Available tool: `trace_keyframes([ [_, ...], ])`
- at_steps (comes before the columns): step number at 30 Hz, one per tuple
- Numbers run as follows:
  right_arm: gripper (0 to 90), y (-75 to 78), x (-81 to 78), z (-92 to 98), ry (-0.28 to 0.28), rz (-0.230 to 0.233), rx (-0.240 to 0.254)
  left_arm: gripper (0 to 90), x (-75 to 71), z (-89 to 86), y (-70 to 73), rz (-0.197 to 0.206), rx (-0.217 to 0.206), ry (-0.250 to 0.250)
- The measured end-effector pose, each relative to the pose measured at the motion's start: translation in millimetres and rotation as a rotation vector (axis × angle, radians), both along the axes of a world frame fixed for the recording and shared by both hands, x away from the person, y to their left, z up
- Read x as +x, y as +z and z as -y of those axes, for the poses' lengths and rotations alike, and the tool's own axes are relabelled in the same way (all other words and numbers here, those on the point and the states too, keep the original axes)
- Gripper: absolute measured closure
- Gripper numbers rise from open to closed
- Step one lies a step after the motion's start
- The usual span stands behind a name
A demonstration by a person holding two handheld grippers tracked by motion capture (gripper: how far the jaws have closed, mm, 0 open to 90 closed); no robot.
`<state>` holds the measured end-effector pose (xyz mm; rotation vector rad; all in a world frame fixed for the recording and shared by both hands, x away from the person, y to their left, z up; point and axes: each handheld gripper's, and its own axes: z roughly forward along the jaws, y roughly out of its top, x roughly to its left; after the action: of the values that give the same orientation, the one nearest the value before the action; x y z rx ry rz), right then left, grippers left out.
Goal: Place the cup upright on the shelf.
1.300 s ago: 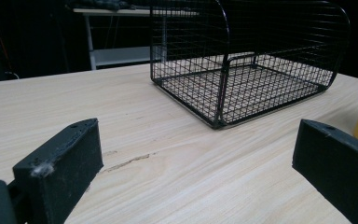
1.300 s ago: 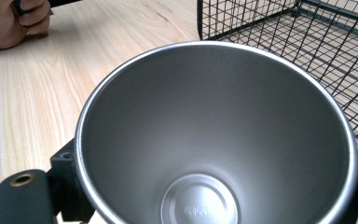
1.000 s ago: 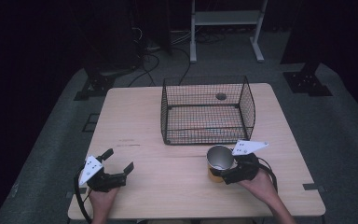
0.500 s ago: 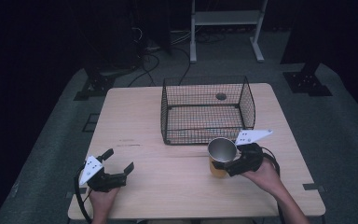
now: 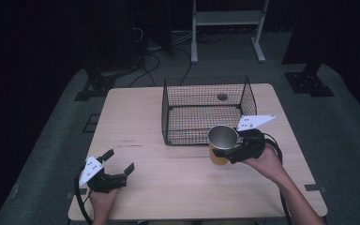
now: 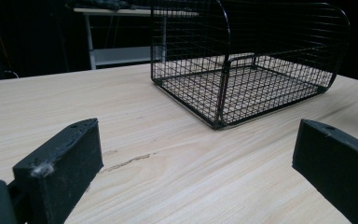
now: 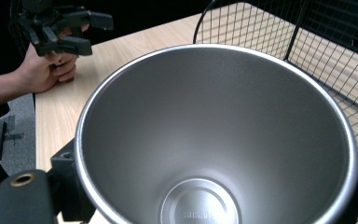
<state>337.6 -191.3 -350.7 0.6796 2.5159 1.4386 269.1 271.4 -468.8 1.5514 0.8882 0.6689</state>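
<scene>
In the high view, we see the right gripper point(image 5: 230, 154), right of frame centre, clamped on a cup point(image 5: 222, 144) with a yellow outside and a steel lining; it holds the cup upright, just in front of the near wall of a black wire basket point(image 5: 205, 110) that stands at the centre of the wooden table point(image 5: 136, 126). We judge the work in hand to be carrying the cup into the basket. The main risk, in our reading, is that the cup's base strikes the top wire of the near wall if it is carried forward too low; a knock there could twist the cup between the jaws or push the light basket along the table. The jaws also grip a smooth, tapering wall, so a tilt could let the cup slip. In the right gripper view the cup point(image 7: 216, 140) gapes toward the lens and is empty, its bare steel bottom visible. The basket point(image 6: 247, 65), in the left gripper view, holds nothing on its mesh floor. The left gripper point(image 5: 117, 166), lower left in the high view, rests low over the table, jaws apart and empty.
</scene>
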Motion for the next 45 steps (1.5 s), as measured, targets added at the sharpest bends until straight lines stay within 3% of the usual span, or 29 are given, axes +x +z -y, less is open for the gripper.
trace_keyframes([
  [9,12.9,27.2,23.2,-6.3,0.023,0.009,-0.003,0.8,-0.2,0.8,-0.2,0.002,0.003,-0.005],
  [16,12.9,44.9,57.5,-12.4,0.033,-0.003,0.007,0.8,-0.1,-0.4,-0.1,0.001,-0.003,-0.004],
  [22,12.9,50.9,90.0,-20.7,0.038,-0.007,-0.023,0.8,-0.2,-0.9,-0.2,0.002,-0.007,-0.004],
  [33,12.9,42.8,143.0,-29.3,0.014,-0.053,0.016,0.8,-0.2,-1.0,-0.1,0.003,-0.007,-0.007],
  [39,12.8,33.3,159.5,-38.9,0.008,-0.061,0.011,0.8,-0.1,-1.0,-0.2,0.003,-0.009,-0.008],
  [45,12.8,20.3,175.1,-35.5,-0.022,-0.110,0.060,0.8,-0.3,-1.5,-0.2,0.003,-0.010,-0.008],
])
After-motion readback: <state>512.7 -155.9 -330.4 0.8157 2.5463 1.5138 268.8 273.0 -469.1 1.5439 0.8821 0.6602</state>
